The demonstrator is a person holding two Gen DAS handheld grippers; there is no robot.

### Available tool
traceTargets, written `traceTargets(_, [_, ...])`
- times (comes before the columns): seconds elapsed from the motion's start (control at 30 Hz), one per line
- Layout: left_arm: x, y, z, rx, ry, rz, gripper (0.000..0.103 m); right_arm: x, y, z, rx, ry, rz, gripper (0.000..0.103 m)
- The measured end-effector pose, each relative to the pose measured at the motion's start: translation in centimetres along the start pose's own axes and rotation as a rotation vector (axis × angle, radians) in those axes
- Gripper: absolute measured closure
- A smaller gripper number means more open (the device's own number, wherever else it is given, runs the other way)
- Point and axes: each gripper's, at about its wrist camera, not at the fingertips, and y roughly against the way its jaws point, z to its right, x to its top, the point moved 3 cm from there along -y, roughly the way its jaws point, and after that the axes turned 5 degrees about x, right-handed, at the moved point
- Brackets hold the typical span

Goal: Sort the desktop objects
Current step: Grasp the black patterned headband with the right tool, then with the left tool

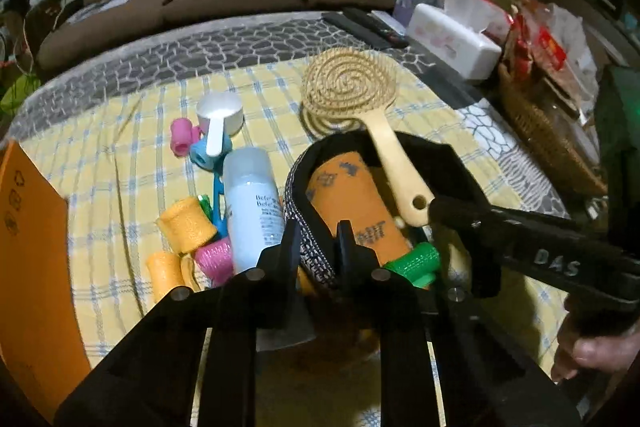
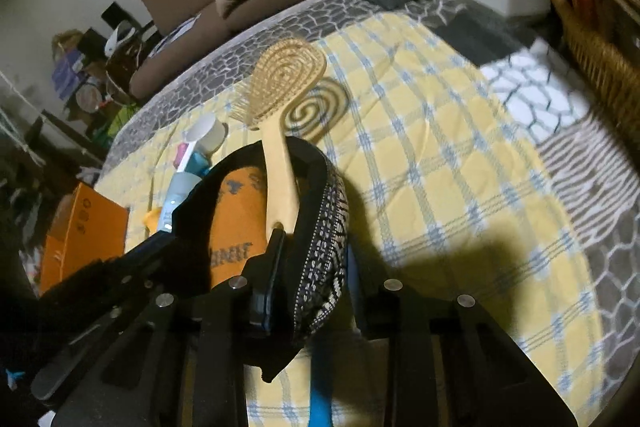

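Left tool point(image 1: 316, 239) pinches the near rim of the black pouch w/ woven black-and-white zip trim point(image 1: 306, 223), prob. to hold its mouth open. Right tool point(image 2: 308, 259) grips the far rim; its inner finger sits inside right by the handle end of the tan wooden hairbrush w/ round spiral head point(image 2: 280, 95), so can't tell if it pinches rim only or brush too. The brush leans half in, head sticking out over the yellow checked cloth on the table point(image 1: 120, 163). Inside the pouch: an orange printed roll point(image 1: 352, 203). Left of the pouch wait a white plastic bottle point(image 1: 252, 207), a white scoop point(image 1: 220, 119), then small yellow, pink & green hair rollers point(image 1: 188, 225), unsorted.
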Motion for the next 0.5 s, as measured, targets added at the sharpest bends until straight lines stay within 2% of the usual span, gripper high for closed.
traceTargets(0.17, [0.2,0.1,-0.8,-0.054,0.062,-0.011,0.086,0.2,0.2,-0.1,0.017,-0.001,0.003,0.074])
traceTargets(0.3, [0.5,1.1,-1.3,-0.107,0.113,0.015,0.087,0.4,1.1,-0.4,0.02,0.016,0.026,0.073])
traceTargets(0.33, [0.8,1.6,-1.1,-0.137,0.115,0.026,0.094,0.5,1.3,-0.5,0.02,0.02,0.033,0.073])
traceTargets(0.43, [1.6,3.3,-0.1,-0.165,0.097,0.059,0.094,0.8,2.3,-1.3,0.062,0.035,0.061,0.074])
traceTargets(0.5, [1.8,4.0,0.4,-0.181,0.089,0.068,0.095,1.0,2.9,-2.3,0.052,0.071,0.079,0.074])
